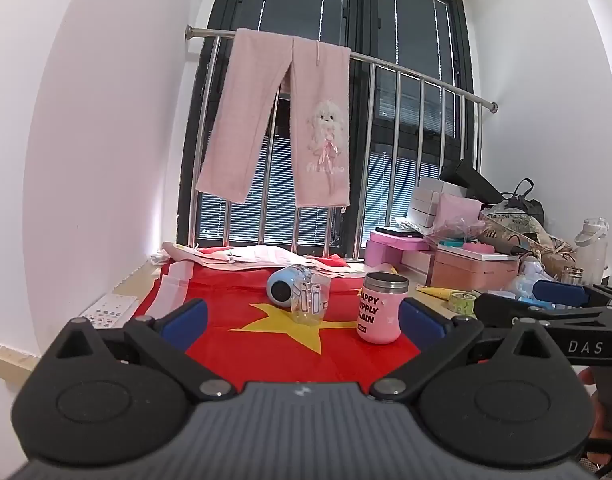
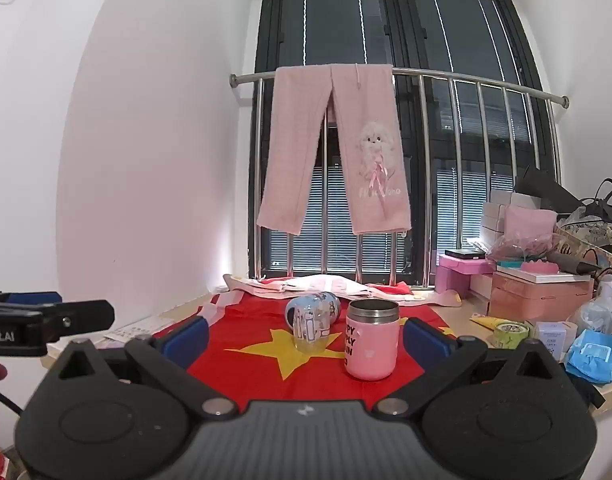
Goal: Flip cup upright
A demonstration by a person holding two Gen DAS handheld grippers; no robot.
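On the far red cloth (image 1: 233,344) the blue cup (image 1: 286,287) lies sideways, base toward me, nearer my released left tongs (image 1: 301,318).

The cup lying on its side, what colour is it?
Light blue with cartoon prints, the cup shows best in the left wrist view.

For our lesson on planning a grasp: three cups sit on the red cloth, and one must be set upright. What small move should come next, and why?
Probably ease the open left gripper forward toward the blue cup. It lies on its side behind the clear glass, while the pink cup already stands upright. Both grippers are open, holding nothing.
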